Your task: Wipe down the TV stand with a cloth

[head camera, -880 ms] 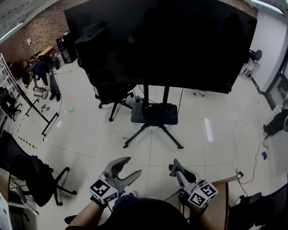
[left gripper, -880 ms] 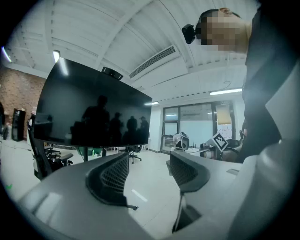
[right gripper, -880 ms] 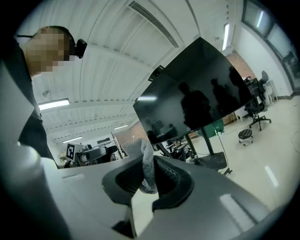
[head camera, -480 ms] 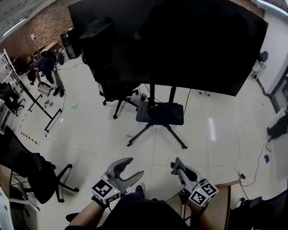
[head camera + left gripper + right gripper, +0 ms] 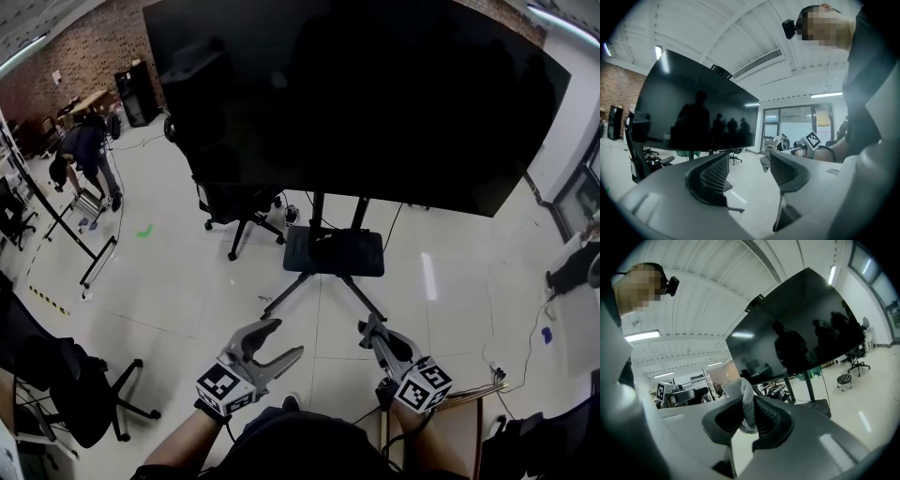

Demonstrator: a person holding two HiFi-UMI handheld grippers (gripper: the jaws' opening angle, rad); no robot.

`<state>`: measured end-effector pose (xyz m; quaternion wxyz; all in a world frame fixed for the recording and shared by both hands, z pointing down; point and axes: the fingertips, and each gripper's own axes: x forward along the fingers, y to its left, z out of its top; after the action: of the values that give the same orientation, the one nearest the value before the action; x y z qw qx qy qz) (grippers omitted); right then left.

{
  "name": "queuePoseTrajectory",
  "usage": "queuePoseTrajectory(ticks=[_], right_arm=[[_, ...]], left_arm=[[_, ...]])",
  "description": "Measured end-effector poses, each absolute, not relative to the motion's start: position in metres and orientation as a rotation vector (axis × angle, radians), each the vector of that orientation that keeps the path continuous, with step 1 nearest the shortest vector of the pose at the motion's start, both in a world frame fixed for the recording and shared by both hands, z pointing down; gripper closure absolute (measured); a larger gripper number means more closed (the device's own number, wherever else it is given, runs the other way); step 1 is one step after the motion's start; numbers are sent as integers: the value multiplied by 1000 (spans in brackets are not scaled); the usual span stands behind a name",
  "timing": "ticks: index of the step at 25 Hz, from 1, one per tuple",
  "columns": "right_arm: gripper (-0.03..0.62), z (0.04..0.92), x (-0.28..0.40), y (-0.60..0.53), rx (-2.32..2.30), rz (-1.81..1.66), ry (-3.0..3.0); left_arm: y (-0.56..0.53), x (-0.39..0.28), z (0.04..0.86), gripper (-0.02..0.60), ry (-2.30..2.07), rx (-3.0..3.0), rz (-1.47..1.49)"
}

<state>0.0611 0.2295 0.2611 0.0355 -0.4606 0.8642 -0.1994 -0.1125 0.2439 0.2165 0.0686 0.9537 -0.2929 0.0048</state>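
- Compared with 0.9 s ago, the TV (image 5: 356, 94) fills more of the head view, and its lower edge and the TV stand (image 5: 333, 251) sit a little lower in the frame.
- Both grippers show slightly higher in the head view than before and are otherwise posed the same.
- The left gripper (image 5: 281, 339) has its jaws spread with nothing between them. In its own view the left gripper (image 5: 749, 159) shows only room through the gap.
- The right gripper (image 5: 368, 330) has its jaws closed on the cloth (image 5: 746, 404).
- The cloth is a pale grey, nubbly strip, folded over and sticking up out of the jaws of the right gripper (image 5: 749, 420). It is too small to make out in the head view.
- The cloth is held low in front of the person, well apart from the TV stand.
- The TV stand has two dark posts, a black base plate and splayed legs, and it rests on the floor (image 5: 187, 272), which is pale, glossy tile.
- A black chair (image 5: 234, 202) stands just left of the stand, under the screen.
- Another chair (image 5: 66, 375) is at the near left.
- A bent-over person (image 5: 84, 150) stands far left, before a brick wall (image 5: 84, 47).
- A wooden table (image 5: 459, 412) edge shows by the right gripper.
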Motion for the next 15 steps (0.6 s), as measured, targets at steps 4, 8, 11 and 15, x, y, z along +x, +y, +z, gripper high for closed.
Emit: queuePoseTrajectory(ticks=[4, 8, 11, 15], right_arm=[[549, 259, 49, 194, -1481, -538, 2670], [549, 271, 42, 165, -1545, -535, 2698], [549, 282, 39, 142, -1592, -518, 2733], [549, 303, 41, 110, -1634, -516, 2758]], left_arm=[[220, -125, 222, 284, -833, 2890, 39], [199, -132, 228, 284, -807, 2894, 49], [183, -138, 240, 284, -801, 2891, 48], [164, -143, 251, 284, -816, 2862, 71]])
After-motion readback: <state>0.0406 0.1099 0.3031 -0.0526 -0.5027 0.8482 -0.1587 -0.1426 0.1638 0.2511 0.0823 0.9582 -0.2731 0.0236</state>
